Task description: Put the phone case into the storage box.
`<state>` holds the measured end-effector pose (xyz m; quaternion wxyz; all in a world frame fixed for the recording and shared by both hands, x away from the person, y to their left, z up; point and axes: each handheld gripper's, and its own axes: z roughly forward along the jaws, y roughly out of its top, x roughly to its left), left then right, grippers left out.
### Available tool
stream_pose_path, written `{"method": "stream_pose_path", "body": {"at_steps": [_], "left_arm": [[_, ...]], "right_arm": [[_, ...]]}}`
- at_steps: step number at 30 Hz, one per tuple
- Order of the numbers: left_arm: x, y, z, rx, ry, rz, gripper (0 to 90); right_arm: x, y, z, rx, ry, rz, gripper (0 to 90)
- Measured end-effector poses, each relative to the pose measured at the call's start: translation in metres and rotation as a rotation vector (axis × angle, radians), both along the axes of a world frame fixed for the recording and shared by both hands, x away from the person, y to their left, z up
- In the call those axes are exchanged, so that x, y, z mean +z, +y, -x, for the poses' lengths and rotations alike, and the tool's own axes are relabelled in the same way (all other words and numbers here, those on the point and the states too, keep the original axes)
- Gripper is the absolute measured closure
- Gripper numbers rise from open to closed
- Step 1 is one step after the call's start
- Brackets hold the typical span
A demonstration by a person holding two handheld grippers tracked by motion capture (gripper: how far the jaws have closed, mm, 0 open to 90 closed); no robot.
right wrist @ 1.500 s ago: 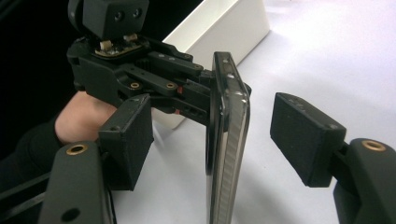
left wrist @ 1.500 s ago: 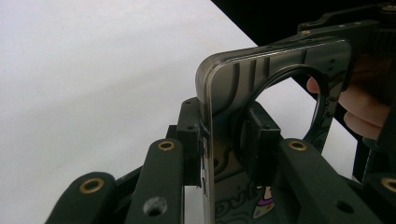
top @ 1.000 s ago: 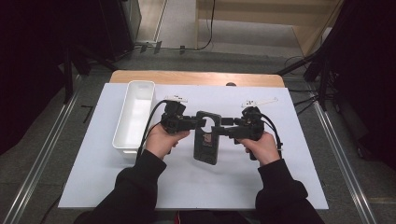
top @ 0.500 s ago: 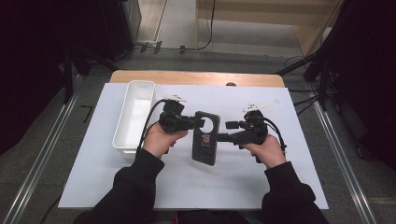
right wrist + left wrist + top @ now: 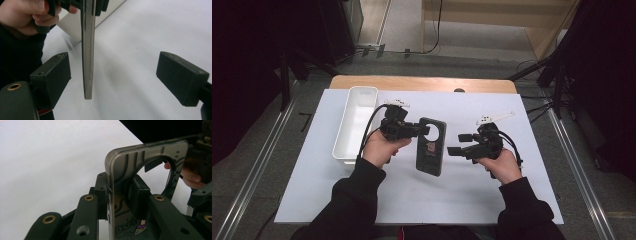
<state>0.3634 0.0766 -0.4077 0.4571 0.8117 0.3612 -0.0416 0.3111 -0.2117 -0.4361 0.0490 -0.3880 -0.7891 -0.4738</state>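
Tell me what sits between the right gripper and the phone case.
Nothing: in the high view, bare white table sheet separates the open right gripper from the phone case, which the left gripper clamps.

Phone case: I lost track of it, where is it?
High view, centre: the phone case hangs from the left gripper, right of the white bin.

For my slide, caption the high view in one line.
Left gripper holds a dark phone case above the white table; right gripper open beside it.
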Motion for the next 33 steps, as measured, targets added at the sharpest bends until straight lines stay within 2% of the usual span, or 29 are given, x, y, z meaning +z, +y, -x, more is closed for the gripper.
{"method": "stream_pose_path", "body": {"at_steps": [9,11,18,33], "left_arm": [[0.003,0.002,0.002,-0.005,-0.012,0.007,71.0],[0.003,0.002,0.002,-0.005,-0.009,0.007,71.0],[0.004,0.003,0.002,-0.003,-0.007,0.008,70.9],[0.006,0.008,0.001,0.000,-0.010,0.014,70.9]], "right_arm": [[-0.005,-0.005,0.011,-0.019,0.007,0.019,11.6],[-0.006,-0.006,0.014,-0.017,-0.005,0.025,11.6],[-0.014,-0.007,0.025,-0.020,0.001,0.018,11.8],[-0.026,-0.011,0.038,-0.023,-0.010,0.036,11.8]]}}
